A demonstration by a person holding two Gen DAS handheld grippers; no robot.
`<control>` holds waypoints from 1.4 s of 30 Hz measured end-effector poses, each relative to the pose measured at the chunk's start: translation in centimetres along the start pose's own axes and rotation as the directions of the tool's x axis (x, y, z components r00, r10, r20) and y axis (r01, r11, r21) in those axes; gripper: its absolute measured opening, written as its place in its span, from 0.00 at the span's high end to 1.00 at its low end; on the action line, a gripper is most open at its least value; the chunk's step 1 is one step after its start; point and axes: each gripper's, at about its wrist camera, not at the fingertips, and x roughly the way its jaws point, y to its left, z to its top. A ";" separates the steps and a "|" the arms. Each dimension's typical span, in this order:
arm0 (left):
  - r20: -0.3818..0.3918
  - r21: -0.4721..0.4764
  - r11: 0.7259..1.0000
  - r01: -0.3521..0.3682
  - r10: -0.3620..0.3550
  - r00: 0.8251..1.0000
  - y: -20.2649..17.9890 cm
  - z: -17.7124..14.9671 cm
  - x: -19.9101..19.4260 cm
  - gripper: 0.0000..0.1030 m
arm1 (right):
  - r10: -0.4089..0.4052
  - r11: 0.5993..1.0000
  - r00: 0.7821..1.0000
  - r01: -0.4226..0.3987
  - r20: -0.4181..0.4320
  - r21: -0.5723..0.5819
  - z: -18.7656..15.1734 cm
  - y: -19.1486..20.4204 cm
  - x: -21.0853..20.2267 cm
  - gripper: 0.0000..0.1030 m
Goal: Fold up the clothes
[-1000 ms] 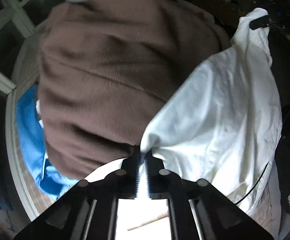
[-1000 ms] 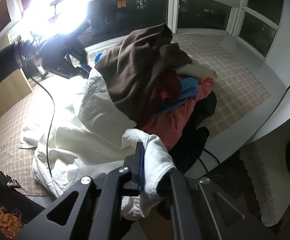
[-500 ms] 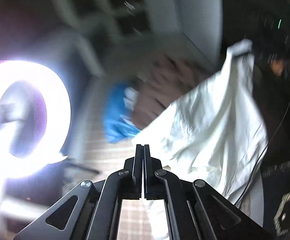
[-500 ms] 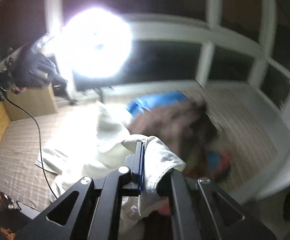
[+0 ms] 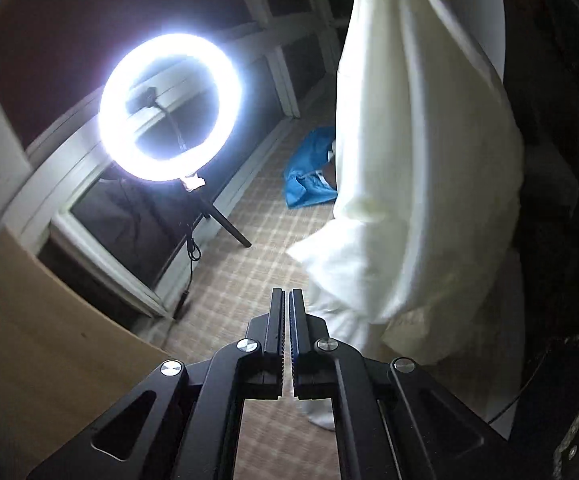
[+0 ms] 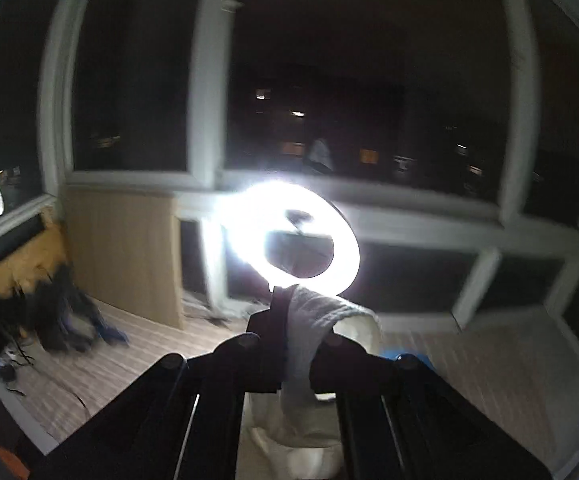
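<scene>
Left gripper (image 5: 285,300) nearly closed on nothing; my right gripper (image 6: 295,304) clamps the white garment (image 5: 421,168), which hangs beside the ring light (image 5: 171,106).

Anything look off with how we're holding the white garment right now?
Yes: only the right gripper clamps the white garment, which hangs bunched from that one corner. The left gripper is shut on nothing, beside the cloth.

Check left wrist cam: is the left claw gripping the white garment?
No. The left claw is nearly shut with nothing between its fingers, and the white garment hangs apart to its right.
</scene>
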 end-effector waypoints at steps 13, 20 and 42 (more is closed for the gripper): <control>0.042 -0.162 0.983 -0.089 0.097 0.994 0.8 -7.6 -6.4 0.96 | 0.115 0.973 0.992 -0.124 -0.058 -0.193 6.2 14.1 2.1 1.00; -0.063 -0.221 0.975 0.024 -0.039 0.997 -2.4 -9.9 1.5 0.65 | 0.134 0.987 0.912 -0.089 -0.389 0.130 -14.2 6.2 10.0 0.84; -0.274 -0.510 0.860 0.019 -0.183 0.944 -10.6 -9.0 18.3 0.55 | 0.159 0.969 0.709 -0.244 -0.687 -0.027 -32.0 -3.8 36.5 0.50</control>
